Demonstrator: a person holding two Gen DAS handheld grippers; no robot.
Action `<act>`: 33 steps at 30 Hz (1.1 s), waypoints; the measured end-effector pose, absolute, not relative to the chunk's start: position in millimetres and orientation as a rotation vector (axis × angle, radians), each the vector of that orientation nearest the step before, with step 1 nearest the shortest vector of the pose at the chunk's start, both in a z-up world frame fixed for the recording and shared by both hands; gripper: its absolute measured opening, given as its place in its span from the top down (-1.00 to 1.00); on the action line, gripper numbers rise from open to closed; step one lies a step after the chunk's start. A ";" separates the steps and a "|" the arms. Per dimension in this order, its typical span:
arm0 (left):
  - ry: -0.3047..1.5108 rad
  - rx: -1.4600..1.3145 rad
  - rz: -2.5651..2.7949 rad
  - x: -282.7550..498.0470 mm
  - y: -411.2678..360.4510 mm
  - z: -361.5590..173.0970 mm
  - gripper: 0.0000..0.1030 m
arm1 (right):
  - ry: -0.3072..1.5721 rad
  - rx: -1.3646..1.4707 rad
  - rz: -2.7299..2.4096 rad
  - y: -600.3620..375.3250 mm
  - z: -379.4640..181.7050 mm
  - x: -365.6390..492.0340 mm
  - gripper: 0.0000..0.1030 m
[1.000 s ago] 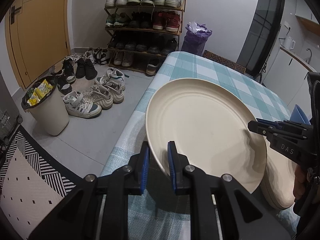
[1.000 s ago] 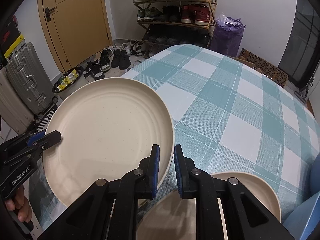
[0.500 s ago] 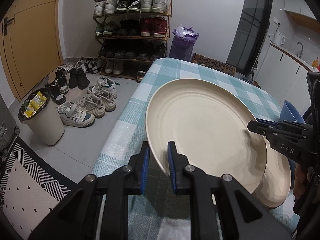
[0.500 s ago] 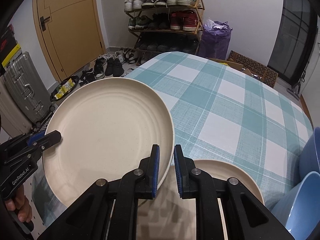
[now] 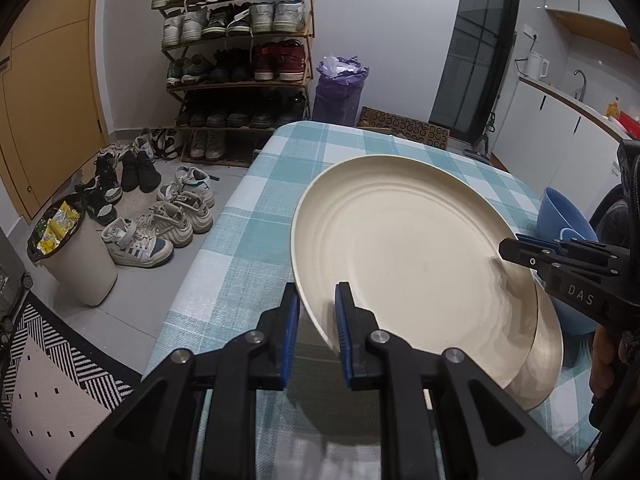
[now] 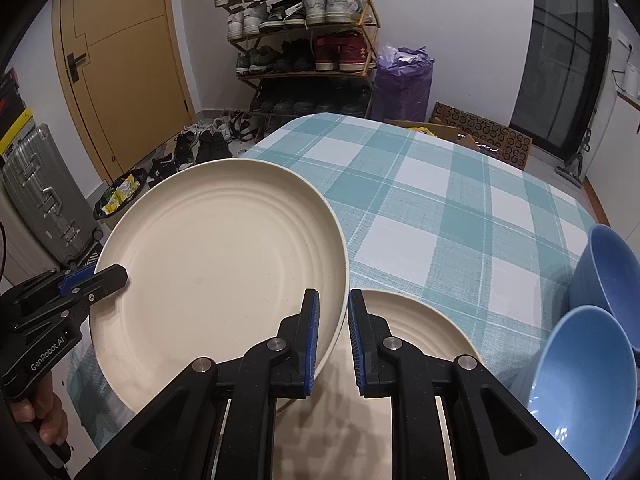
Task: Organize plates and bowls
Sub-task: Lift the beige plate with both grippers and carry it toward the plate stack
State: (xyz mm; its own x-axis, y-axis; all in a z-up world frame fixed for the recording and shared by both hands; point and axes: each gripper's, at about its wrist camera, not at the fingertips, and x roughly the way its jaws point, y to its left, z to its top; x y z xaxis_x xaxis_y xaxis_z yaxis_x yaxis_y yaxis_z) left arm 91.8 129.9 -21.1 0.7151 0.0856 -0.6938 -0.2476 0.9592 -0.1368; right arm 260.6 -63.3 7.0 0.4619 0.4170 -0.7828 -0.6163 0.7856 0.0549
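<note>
A large cream plate hangs tilted above the teal checked table, gripped by opposite rims. My left gripper is shut on its near-left rim. My right gripper is shut on the right rim of the plate. Each wrist view shows the other gripper: the right gripper at the plate's far side, the left gripper likewise. Under the held plate a second cream plate lies on the table. Two blue bowls lean together to its right.
Left of the table the floor holds a shoe rack, loose shoes and a full waste bin. A purple bag and a patterned box stand beyond the far edge. A suitcase stands by the wooden door.
Both grippers have lifted the plate and carried it across the table together. The blue bowls have come into view on the right, and more of the lower plate shows.
</note>
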 end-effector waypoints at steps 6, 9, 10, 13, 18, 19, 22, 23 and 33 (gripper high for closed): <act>0.744 -0.206 0.165 90.7 115.8 -13.8 0.69 | 0.869 -0.232 0.622 -81.6 14.6 255.0 0.71; 0.740 -0.200 0.153 90.6 109.6 -10.7 0.69 | 0.863 -0.225 0.612 -90.9 18.5 250.6 0.71; 0.739 -0.197 0.150 90.6 107.9 -10.0 0.69 | 0.861 -0.223 0.608 -93.8 19.6 250.0 0.71; 0.737 -0.190 0.137 91.1 100.1 -8.2 0.69 | 0.856 -0.213 0.596 -102.4 22.9 247.2 0.71; 0.744 -0.175 0.115 92.2 89.3 -6.6 0.69 | 0.853 -0.200 0.574 -116.0 26.4 242.1 0.71; 0.745 -0.170 0.111 91.8 87.6 -6.2 0.69 | 0.854 -0.197 0.570 -118.6 26.5 241.3 0.71; 0.744 -0.154 0.102 91.2 81.7 -4.1 0.69 | 0.853 -0.191 0.559 -125.9 26.9 239.0 0.71; 0.743 -0.150 0.098 90.8 80.1 -3.1 0.69 | 0.853 -0.188 0.556 -128.2 27.1 237.8 0.71; 0.746 -0.121 0.071 88.5 66.9 0.5 0.69 | 0.861 -0.171 0.532 -147.3 24.6 226.9 0.71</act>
